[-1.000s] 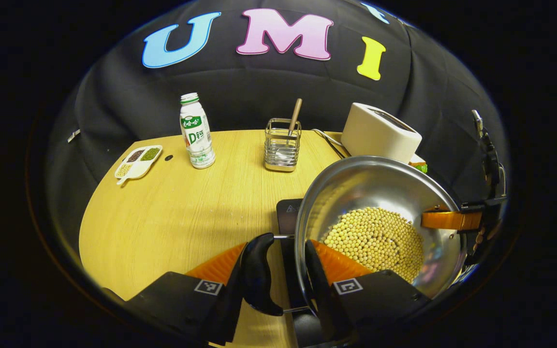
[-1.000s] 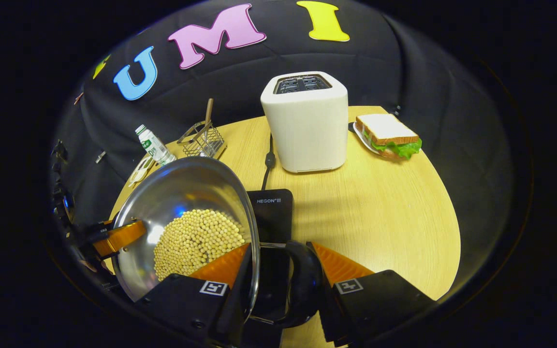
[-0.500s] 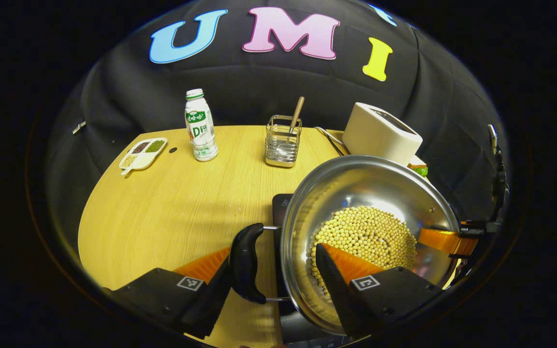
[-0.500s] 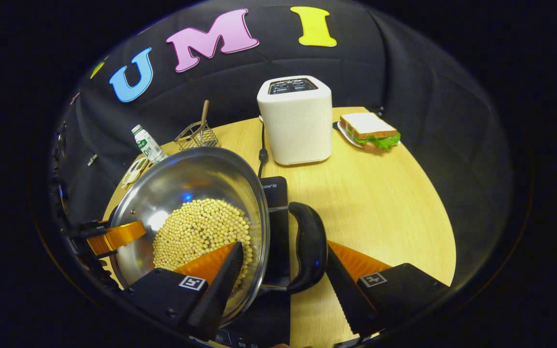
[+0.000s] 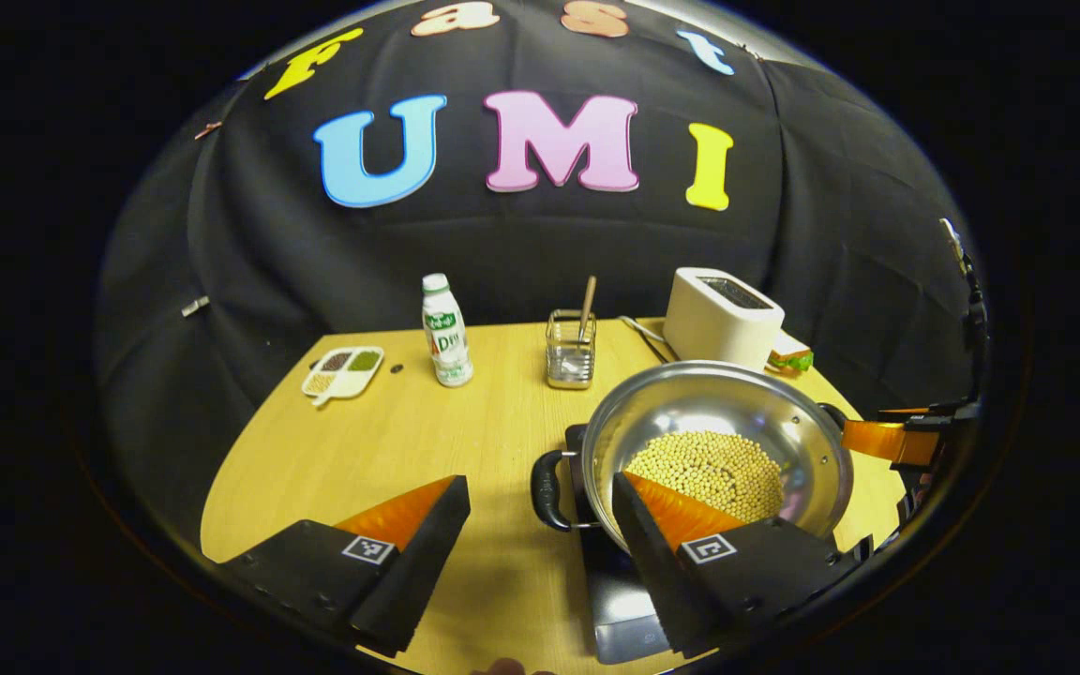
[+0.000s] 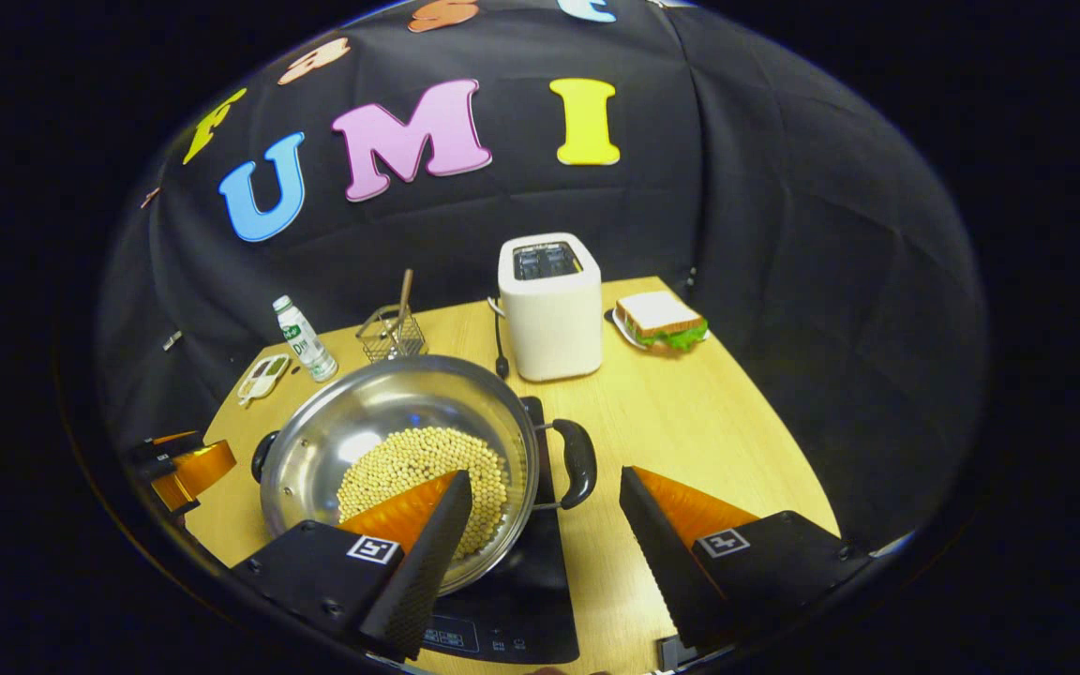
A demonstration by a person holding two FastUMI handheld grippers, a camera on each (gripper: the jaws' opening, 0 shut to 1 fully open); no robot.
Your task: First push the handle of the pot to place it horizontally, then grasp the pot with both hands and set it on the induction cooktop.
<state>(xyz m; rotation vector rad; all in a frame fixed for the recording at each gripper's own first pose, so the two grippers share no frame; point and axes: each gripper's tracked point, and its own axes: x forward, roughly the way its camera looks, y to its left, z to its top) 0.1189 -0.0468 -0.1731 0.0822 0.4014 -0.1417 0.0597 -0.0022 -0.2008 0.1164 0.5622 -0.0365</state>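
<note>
Grippers first: left gripper (image 5: 540, 502) has fingers spread wide, clamping nothing, raised above and on the near side of the pot's left loop handle (image 5: 545, 490). Right gripper (image 6: 545, 497) likewise spread apart and empty, with the right loop handle (image 6: 579, 462) lying just beyond the gap between its fingers. Neither touches the pot.

Stainless steel pot (image 5: 718, 403) sits on the black induction cooktop (image 5: 620, 600), both handles level, out to either side. Soybeans (image 5: 709, 469) cover its bottom. Placement looks done; both tools look clear of it.

Handling, judged: steel plus a bean load makes it fairly heavy, rigid, with a slick polished wall. The rim is too thin and slippery to pinch well. Best hold is the two dark loop handles, one per gripper, kept level so the beans don't roll or spill.

Further out on the wooden table (image 5: 362, 459): milk bottle (image 5: 446, 330), wire utensil holder (image 5: 570, 349), divided bean dish (image 5: 343, 371), white toaster (image 6: 549, 306), sandwich (image 6: 660, 319) on a plate.
</note>
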